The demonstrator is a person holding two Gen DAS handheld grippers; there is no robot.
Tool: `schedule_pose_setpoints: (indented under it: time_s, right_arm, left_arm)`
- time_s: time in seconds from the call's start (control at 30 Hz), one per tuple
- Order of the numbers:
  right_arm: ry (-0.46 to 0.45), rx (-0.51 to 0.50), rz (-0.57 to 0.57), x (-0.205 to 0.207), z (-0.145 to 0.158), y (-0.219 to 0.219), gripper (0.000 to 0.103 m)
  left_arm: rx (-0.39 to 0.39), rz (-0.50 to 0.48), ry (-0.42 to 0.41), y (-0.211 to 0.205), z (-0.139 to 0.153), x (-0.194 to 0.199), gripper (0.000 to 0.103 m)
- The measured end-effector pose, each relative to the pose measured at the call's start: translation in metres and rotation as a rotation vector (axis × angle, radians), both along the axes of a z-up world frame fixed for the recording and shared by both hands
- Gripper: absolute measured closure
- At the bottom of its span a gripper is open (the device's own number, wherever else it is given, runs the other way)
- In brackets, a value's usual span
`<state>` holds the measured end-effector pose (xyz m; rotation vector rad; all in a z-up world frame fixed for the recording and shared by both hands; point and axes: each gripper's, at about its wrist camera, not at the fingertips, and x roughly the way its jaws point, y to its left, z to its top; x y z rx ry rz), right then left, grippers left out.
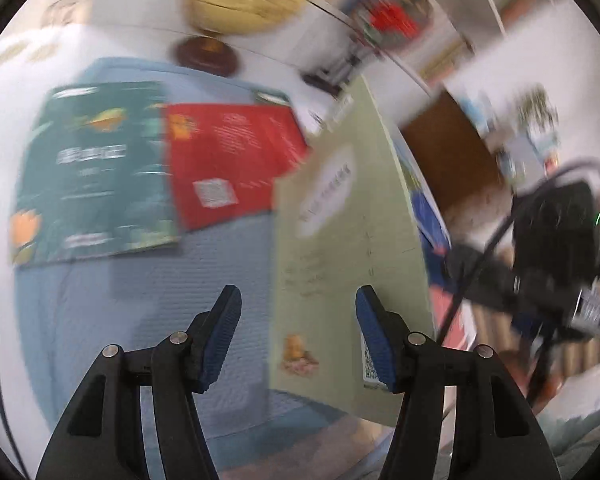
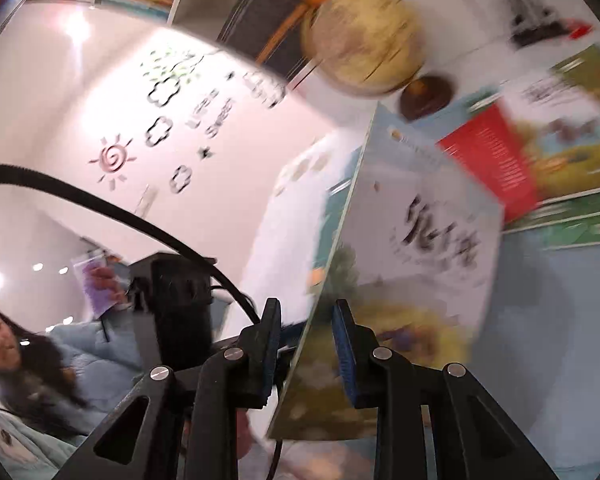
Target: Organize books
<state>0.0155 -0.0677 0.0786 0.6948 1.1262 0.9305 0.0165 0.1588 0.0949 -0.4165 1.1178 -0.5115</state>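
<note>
Motion blur smears your green book's point(image 1: 96, 168) title; globe point(image 2: 363, 44) at twelve o'clock equally unreadable.

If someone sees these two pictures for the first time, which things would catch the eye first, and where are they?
Probably the large picture book standing on edge in the middle, its lower corner gripped by the right claw. Behind it, a red book overlaps a dark green book on the blue mat. A yellowish globe stands at the back; the left claw is open.

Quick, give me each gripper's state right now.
Left gripper: open, holding nothing.
Right gripper: shut on the tilted picture book, gripping its lower edge.
</note>
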Motion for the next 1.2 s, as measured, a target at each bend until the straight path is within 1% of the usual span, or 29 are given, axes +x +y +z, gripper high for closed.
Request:
schedule_pose_setpoints:
  time_s: [0.03, 0.1, 0.17, 0.2, 0.23, 0.3, 0.37, 0.47, 0.53, 0.57, 0.6, 0.63, 0.67, 0.73, 0.77, 0.8, 0.87, 0.9, 0.93, 0.97, 1.0, 1.07, 1.1, 1.2]
  right_arm:
    - [0.008, 0.005, 0.044, -0.001, -0.001, 0.013, 0.076]
    - [0.001, -0.018, 0.092, -0.006, -0.003, 0.024, 0.076]
    - [0.003, -0.045, 0.123, -0.015, -0.008, 0.025, 0.067]
    - [0.009, -0.067, 0.124, -0.017, -0.012, 0.023, 0.051]
    - [0.009, -0.083, 0.113, -0.017, -0.017, 0.018, 0.039]
    - [0.005, -0.117, 0.093, -0.018, -0.026, 0.013, 0.038]
    - [0.037, -0.193, 0.071, -0.013, -0.045, 0.006, 0.038]
    - [0.094, -0.374, 0.057, -0.002, -0.079, 0.009, 0.038]
    - [0.109, -0.467, 0.056, 0.005, -0.095, 0.016, 0.041]
    - [0.105, -0.474, 0.053, 0.008, -0.099, 0.02, 0.041]
    - [0.101, -0.479, 0.048, 0.011, -0.104, 0.022, 0.041]
    - [0.103, -0.49, 0.042, 0.014, -0.106, 0.025, 0.041]
    - [0.102, -0.5, 0.039, 0.016, -0.107, 0.028, 0.041]
    - [0.09, -0.523, 0.041, 0.016, -0.108, 0.036, 0.041]
    - [0.078, -0.547, 0.049, 0.016, -0.109, 0.04, 0.041]
    - [0.064, -0.577, 0.061, 0.015, -0.111, 0.044, 0.041]
    - [0.012, -0.632, 0.089, 0.01, -0.109, 0.048, 0.041]
    - [-0.01, -0.653, 0.097, 0.007, -0.108, 0.048, 0.041]
    - [-0.016, -0.665, 0.099, 0.006, -0.109, 0.048, 0.037]
    - [-0.023, -0.693, 0.088, 0.006, -0.111, 0.047, 0.037]
    - [-0.028, -0.712, 0.083, 0.006, -0.112, 0.044, 0.037]
    - [-0.018, -0.707, 0.092, 0.011, -0.112, 0.04, 0.038]
    - [-0.004, -0.703, 0.09, 0.014, -0.111, 0.035, 0.038]
    - [0.006, -0.737, 0.083, 0.02, -0.113, 0.029, 0.038]
  left_arm:
    - [0.019, 0.05, 0.007, 0.016, -0.002, 0.0, 0.047]
    - [0.056, 0.119, 0.015, 0.041, -0.006, -0.001, 0.047]
    - [0.078, 0.164, 0.029, 0.059, -0.011, -0.005, 0.047]
    - [0.121, 0.198, 0.035, 0.068, -0.015, -0.007, 0.047]
    - [0.141, 0.207, 0.037, 0.073, -0.019, -0.008, 0.047]
    - [0.156, 0.225, 0.056, 0.08, -0.028, -0.008, 0.047]
    - [0.16, 0.219, 0.075, 0.077, -0.038, -0.007, 0.047]
    - [0.196, 0.164, 0.131, 0.069, -0.056, -0.001, 0.047]
    - [0.252, 0.111, 0.192, 0.054, -0.073, 0.008, 0.047]
    - [0.266, 0.079, 0.205, 0.045, -0.079, 0.01, 0.047]
    - [0.285, 0.068, 0.203, 0.041, -0.08, 0.008, 0.047]
    - [0.324, 0.052, 0.187, 0.032, -0.08, 0.008, 0.047]
    - [0.323, 0.035, 0.178, 0.028, -0.08, 0.008, 0.047]
    - [0.268, 0.014, 0.187, 0.022, -0.079, 0.01, 0.046]
    - [0.254, 0.013, 0.194, 0.018, -0.08, 0.012, 0.047]
    - [0.245, 0.024, 0.185, 0.015, -0.082, 0.013, 0.047]
    - [0.216, 0.01, 0.184, 0.006, -0.083, 0.016, 0.047]
    - [0.175, 0.001, 0.19, 0.0, -0.083, 0.019, 0.047]
    - [0.147, -0.011, 0.194, -0.006, -0.084, 0.024, 0.047]
    - [0.146, -0.019, 0.192, -0.011, -0.085, 0.027, 0.047]
    - [0.173, -0.039, 0.18, -0.02, -0.086, 0.031, 0.047]
    - [0.212, -0.068, 0.153, -0.03, -0.084, 0.033, 0.047]
    - [0.211, -0.078, 0.146, -0.032, -0.084, 0.034, 0.047]
    - [0.198, -0.086, 0.146, -0.031, -0.084, 0.033, 0.047]
